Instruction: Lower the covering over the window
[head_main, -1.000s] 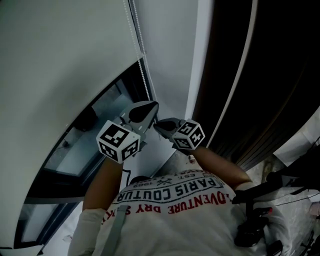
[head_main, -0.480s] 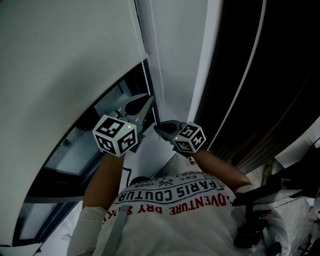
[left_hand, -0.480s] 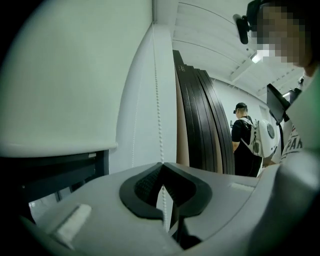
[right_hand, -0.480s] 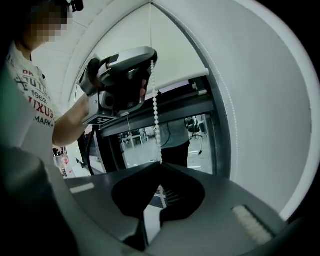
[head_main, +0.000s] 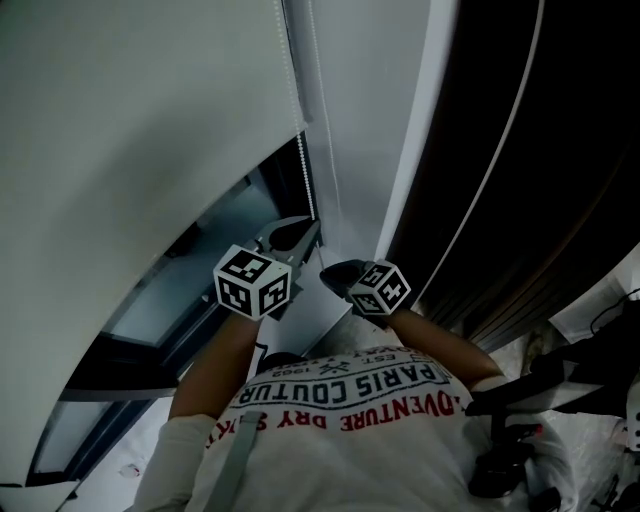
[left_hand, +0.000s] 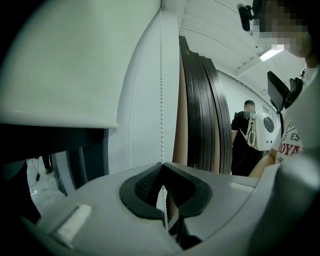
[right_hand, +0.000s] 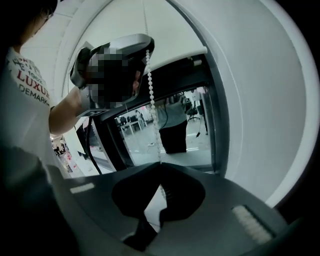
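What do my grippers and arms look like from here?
The left gripper and right gripper are grey shells with black pads. Each carries a white cube with black square markers. Forearms are bare below a white T-shirt with black and red lettering.

One white fabric roller blind (head_main: 130, 150) and one dark-framed glass window (head_main: 200, 270). Two strands of white beaded cord (left_hand: 161, 100). Two grey plastic tools: the left gripper (head_main: 312, 230) and the right gripper (head_main: 326, 271), each carrying one black-and-white marker cube (head_main: 252, 282).
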